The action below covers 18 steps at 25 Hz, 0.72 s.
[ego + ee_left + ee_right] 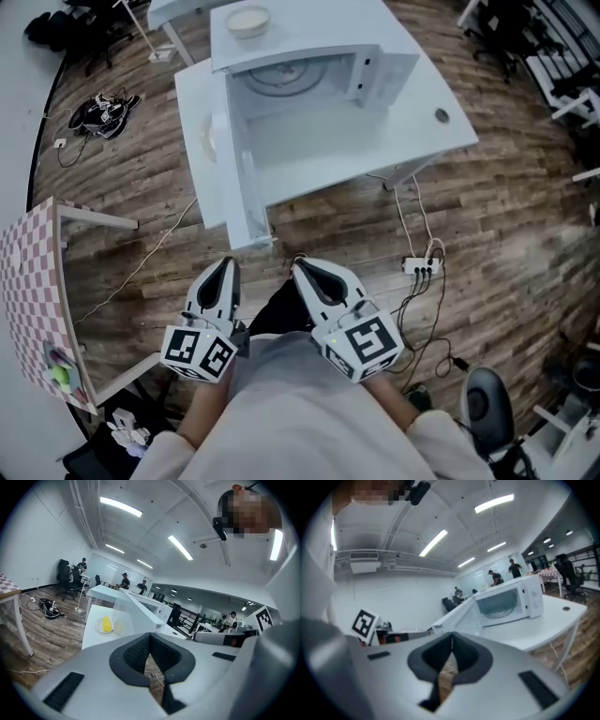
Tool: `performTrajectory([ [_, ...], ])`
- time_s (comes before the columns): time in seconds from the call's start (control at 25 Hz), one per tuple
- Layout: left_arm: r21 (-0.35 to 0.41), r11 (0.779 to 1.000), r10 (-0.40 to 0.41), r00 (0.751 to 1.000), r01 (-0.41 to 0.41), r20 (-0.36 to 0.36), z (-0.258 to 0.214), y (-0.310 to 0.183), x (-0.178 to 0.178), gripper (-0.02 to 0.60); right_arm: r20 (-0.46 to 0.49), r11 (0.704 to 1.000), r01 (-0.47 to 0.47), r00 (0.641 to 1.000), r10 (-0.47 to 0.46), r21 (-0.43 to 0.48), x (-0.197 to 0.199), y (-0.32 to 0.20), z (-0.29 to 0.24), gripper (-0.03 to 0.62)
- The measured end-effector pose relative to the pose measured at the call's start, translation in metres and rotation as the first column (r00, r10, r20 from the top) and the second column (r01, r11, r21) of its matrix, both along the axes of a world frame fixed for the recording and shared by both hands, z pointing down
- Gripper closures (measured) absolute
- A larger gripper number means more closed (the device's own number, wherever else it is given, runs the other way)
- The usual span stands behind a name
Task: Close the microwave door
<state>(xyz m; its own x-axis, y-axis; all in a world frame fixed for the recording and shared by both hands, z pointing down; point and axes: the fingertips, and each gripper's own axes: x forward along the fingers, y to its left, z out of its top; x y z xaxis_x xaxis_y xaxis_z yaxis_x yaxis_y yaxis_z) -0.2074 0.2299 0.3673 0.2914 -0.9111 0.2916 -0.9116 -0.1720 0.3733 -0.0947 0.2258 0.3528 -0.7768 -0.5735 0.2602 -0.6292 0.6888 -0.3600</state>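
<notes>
A white microwave (314, 66) stands on a white table (427, 122), and its door (234, 183) is swung wide open toward me, reaching past the table's near edge. The glass turntable shows inside. Both grippers hang low near my body, well short of the door. In the head view the left gripper (223, 270) and right gripper (306, 272) are shut and hold nothing. The left gripper (150, 641) looks at the door's edge (136, 606). The right gripper (451, 641) faces the microwave (508, 603) and its open door (457, 616).
A bowl (248, 21) sits on top of the microwave. A plate with something yellow (208, 141) lies on the table behind the door. A checkered table (33, 281) is at the left. A power strip (422, 267) with cables and a chair base (487, 403) are on the wood floor.
</notes>
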Motion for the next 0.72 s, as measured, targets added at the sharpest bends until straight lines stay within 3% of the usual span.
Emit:
performTrajectory([
  [0.28,-0.022,1.000,-0.012,1.000,0.012,-0.010,0.007,-0.024,-0.017,0.565,-0.028,1.000,-0.006,1.000,0.006,-0.002,-0.007,-0.035,0.000,0.571],
  [0.72,-0.035,0.997,0.065,0.997,-0.066,-0.040,0.015,-0.044,-0.026,0.565,-0.062,1.000,0.002,0.998,-0.002,0.009,-0.025,-0.073,-0.003,0.571],
])
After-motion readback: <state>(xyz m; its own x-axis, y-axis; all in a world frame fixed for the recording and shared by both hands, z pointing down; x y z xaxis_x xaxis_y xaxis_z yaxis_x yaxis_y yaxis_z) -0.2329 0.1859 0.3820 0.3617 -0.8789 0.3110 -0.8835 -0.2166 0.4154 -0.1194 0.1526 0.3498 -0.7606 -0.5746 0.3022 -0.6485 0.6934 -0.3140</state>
